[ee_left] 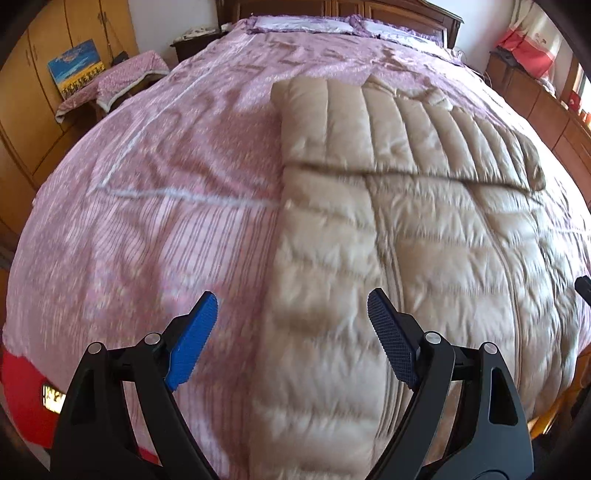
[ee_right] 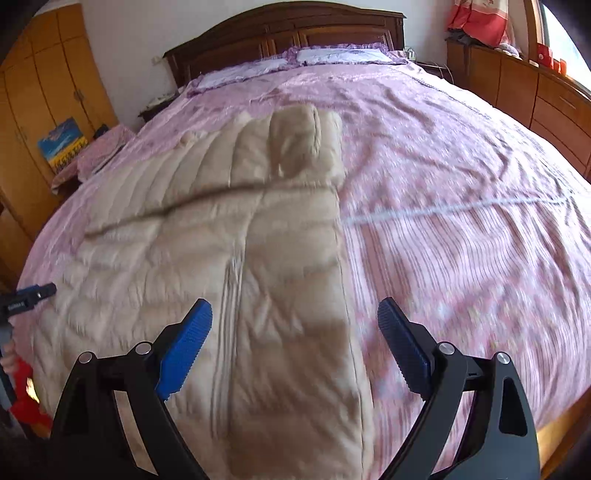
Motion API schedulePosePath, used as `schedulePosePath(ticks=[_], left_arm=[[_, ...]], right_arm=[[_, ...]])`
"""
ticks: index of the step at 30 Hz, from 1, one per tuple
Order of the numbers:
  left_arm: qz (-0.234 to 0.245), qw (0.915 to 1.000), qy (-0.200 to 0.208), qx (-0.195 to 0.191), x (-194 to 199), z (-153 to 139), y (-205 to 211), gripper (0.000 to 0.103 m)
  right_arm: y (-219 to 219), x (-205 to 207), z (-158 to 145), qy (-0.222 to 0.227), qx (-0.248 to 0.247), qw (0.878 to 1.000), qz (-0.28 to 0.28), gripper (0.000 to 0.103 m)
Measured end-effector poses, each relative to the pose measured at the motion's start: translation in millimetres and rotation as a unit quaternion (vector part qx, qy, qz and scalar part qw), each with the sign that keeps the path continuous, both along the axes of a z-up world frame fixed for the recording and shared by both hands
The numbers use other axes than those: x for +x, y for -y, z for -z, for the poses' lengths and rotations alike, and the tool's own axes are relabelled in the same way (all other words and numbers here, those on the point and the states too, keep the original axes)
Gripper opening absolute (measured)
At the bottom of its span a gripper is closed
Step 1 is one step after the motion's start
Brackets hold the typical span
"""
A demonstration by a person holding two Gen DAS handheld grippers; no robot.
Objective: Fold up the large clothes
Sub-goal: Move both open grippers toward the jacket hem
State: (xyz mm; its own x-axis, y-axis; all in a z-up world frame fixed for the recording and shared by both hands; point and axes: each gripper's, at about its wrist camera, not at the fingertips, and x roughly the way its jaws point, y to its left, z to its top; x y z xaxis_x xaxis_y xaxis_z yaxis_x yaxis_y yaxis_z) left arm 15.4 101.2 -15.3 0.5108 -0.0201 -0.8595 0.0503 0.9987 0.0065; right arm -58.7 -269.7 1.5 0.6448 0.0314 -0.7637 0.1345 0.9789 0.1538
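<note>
A beige quilted down coat (ee_left: 406, 229) lies flat on the pink bedspread (ee_left: 166, 221), its sides folded in to a long rectangle with the hood end far away. My left gripper (ee_left: 291, 332) hovers open over the coat's left edge near its bottom, nothing between its blue pads. In the right wrist view the same coat (ee_right: 221, 258) fills the centre-left, and my right gripper (ee_right: 295, 343) hangs open above the coat's right edge, holding nothing. The tip of the left gripper (ee_right: 37, 291) shows at the left border there.
The bed's pink bedspread (ee_right: 461, 240) stretches wide to either side of the coat. Pillows (ee_right: 332, 57) and a dark wooden headboard (ee_right: 288, 29) stand at the far end. Wooden wardrobes (ee_left: 55, 55) line the left, a dresser (ee_right: 535, 96) the right. A red sleeve (ee_right: 26, 387) is near the bed's edge.
</note>
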Motion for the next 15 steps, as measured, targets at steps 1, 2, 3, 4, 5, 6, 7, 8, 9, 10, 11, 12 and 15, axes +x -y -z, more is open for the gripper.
schedulePosePath(ticks=[1, 2, 3, 4, 5, 6, 7, 8, 9, 10, 11, 12, 15], left_arm=[[-0.001, 1.0, -0.001, 0.0, -4.3, 0.7, -2.1, 0.083], [-0.004, 1.0, -0.004, 0.0, -10.7, 1.4, -5.8, 0.083], [-0.006, 1.0, -0.007, -0.001, -16.8, 2.4, -8.9, 0.083], [-0.007, 0.9999, -0.011, -0.004, -21.6, 3.6, -11.3, 0.083], [-0.007, 0.9998, -0.015, -0.007, -25.4, 4.8, -12.6, 0.083], [-0.007, 0.9997, -0.02, -0.01, -30.0, 6.3, -14.0, 0.083], [-0.005, 0.9996, -0.025, -0.011, -34.6, 8.0, -14.5, 0.083], [-0.002, 0.9995, -0.03, -0.013, -37.8, 9.5, -14.0, 0.083], [0.003, 0.9992, -0.035, -0.018, -41.9, 11.5, -13.9, 0.083], [0.008, 0.9988, -0.042, -0.023, -45.8, 14.1, -13.6, 0.083], [0.01, 0.9984, -0.048, -0.028, -48.8, 16.4, -13.0, 0.083], [0.012, 0.9978, -0.054, -0.034, -52.1, 19.0, -12.5, 0.083], [0.016, 0.9956, -0.072, -0.058, -59.5, 25.5, -12.4, 0.084]], right_arm=[[-0.9, -7.0, 2.4, -0.003, -0.003, 1.0, -0.002, 0.088], [-2.0, -11.7, 4.4, -0.006, -0.006, 1.0, -0.003, 0.088], [-3.0, -18.7, 7.9, -0.011, -0.008, 1.0, -0.004, 0.088], [-3.2, -22.7, 10.2, -0.015, -0.009, 1.0, -0.003, 0.088], [-3.0, -27.2, 13.2, -0.02, -0.008, 1.0, -0.004, 0.088], [-3.2, -30.4, 15.5, -0.024, -0.007, 1.0, -0.005, 0.088], [-3.3, -34.0, 18.5, -0.028, -0.007, 1.0, -0.005, 0.088], [-3.8, -37.1, 21.0, -0.032, -0.007, 0.999, -0.006, 0.088], [-4.8, -40.8, 24.3, -0.036, -0.005, 0.999, -0.008, 0.088], [-5.7, -43.6, 27.0, -0.04, -0.002, 0.999, -0.012, 0.088], [-6.6, -46.3, 29.9, -0.043, 0.0, 0.999, -0.014, 0.088], [-7.4, -48.7, 32.2, -0.046, 0.003, 0.999, -0.017, 0.088], [-11.6, -53.8, 36.7, -0.049, 0.007, 0.998, -0.027, 0.088]])
